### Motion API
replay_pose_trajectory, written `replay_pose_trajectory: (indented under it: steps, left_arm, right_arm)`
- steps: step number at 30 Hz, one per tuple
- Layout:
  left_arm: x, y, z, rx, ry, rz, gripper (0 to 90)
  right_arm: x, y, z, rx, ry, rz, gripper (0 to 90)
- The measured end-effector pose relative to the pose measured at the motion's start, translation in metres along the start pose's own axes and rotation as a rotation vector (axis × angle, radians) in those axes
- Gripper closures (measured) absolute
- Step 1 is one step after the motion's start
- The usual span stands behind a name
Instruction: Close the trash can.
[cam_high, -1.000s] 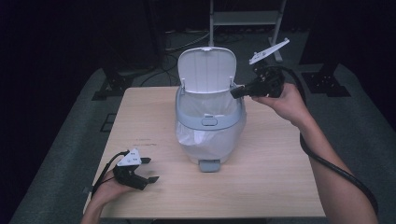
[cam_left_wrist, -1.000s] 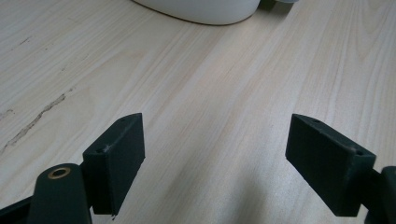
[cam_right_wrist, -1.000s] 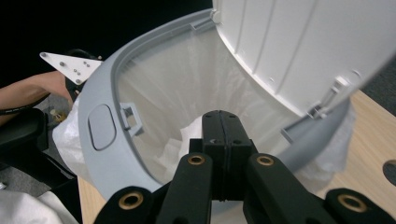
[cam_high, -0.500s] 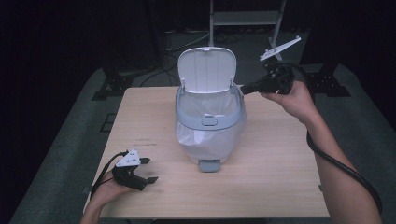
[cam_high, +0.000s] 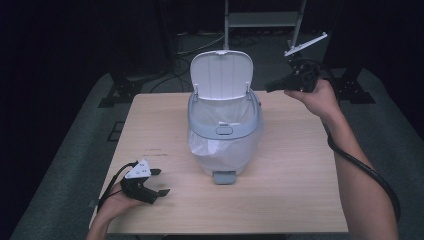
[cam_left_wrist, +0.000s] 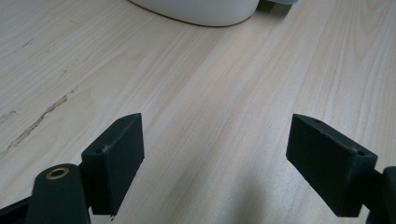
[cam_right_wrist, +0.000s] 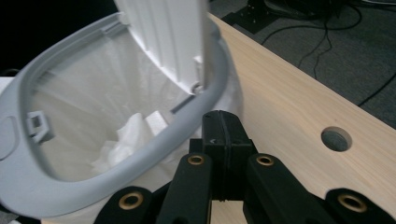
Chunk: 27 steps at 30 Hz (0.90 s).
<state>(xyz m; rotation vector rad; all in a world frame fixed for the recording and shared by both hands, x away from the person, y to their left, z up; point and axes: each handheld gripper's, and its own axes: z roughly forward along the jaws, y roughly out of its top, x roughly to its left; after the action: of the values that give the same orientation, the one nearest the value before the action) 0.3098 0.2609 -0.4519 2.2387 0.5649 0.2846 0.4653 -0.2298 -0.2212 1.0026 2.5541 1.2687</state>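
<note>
Standing near the middle of the wooden tabletop (cam_high: 300, 165), the bin (cam_high: 224, 131) is the landmark for everything else: a pale grey pedal bin with a white bag (cam_high: 220, 150) lining it and puffing out below its grey rim. Its white lid (cam_high: 220, 75) is raised upright at the far side of the bin, hinged to the rim, and its grey foot pedal (cam_high: 224, 177) sticks out at the near side, resting on the wood. Inside the bin, the right gripper view shows some crumpled white paper (cam_right_wrist: 126, 137) lying in the bag. To the far right of the bin, level with the lid and held above the tabletop's far edge, is the right claw (cam_high: 270, 89); its tip points toward the lid's right edge, close to it but apart from it, and its jaws are pressed together with nothing between them. From its own camera the claw (cam_right_wrist: 224, 135) sits just outside the rim, beside the lid hinge. To the near left of the bin, well apart from it at the tabletop's near left corner, the left claw (cam_high: 159, 182) rests low in the person's hand, its jaws spread wide and holding nothing. A round hole (cam_right_wrist: 336, 138) in the wood lies to the right of the bin in the right gripper view.
</note>
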Motion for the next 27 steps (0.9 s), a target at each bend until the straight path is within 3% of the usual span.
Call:
replay_pose_trajectory:
  steps: [16, 27]
  left_arm:
    - [0.002, -0.002, -0.001, 0.005, 0.008, -0.006, 18.1]
    - [0.003, -0.005, -0.003, 0.004, 0.013, -0.009, 18.1]
  right_arm:
    - [-0.025, 0.02, 0.022, -0.026, -0.002, 0.048, 89.8]
    - [-0.017, 0.04, 0.037, -0.049, 0.041, 0.015, 89.7]
